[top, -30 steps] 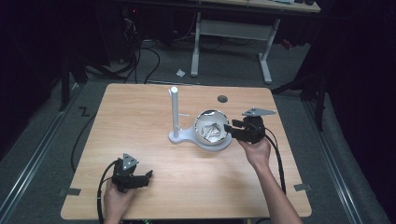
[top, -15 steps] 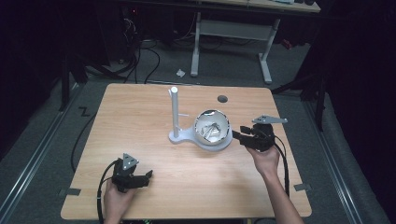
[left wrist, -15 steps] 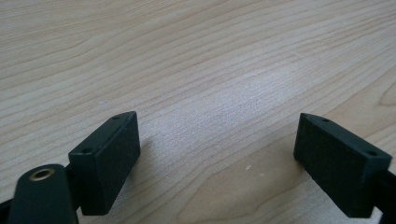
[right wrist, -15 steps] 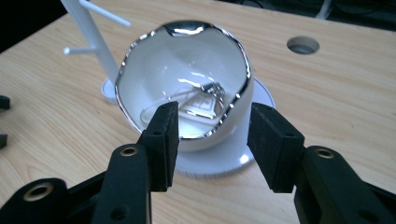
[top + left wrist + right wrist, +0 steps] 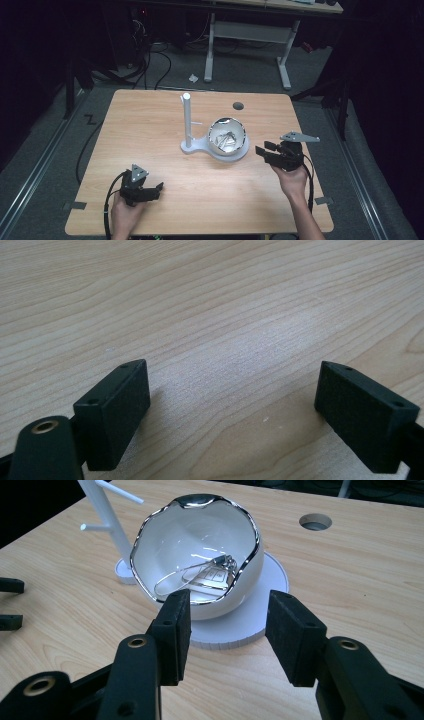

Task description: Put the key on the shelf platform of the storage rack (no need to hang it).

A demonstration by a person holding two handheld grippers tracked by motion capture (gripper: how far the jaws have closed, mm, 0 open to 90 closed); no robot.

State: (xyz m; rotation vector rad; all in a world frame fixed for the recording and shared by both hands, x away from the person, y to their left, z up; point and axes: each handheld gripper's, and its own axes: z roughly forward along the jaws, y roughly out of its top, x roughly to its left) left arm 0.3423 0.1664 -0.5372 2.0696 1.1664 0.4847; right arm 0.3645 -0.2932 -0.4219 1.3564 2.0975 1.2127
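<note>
A white bowl (image 5: 227, 137) with a wavy silver rim sits on the round base of a white stand (image 5: 186, 120) that has an upright post and small pegs. In the right gripper view a thin silver piece of jewellery (image 5: 210, 575) lies inside the bowl (image 5: 200, 540). My right gripper (image 5: 260, 152) is just right of the bowl, apart from it, pointing at it. Its jaws are open with nothing between them (image 5: 227, 630). My left gripper (image 5: 159, 189) rests low at the near left and is open wide over bare wood (image 5: 230, 410).
The wooden table (image 5: 150, 125) has a round cable hole (image 5: 238, 106) behind the bowl. Cables trail from both grippers toward the near edge. Past the far edge are a dark floor with cables and a desk frame (image 5: 245, 30).
My right gripper has drawn back from the bowl's right rim, to the right and toward the near edge. The bowl, the stand and the left gripper have stayed put.
</note>
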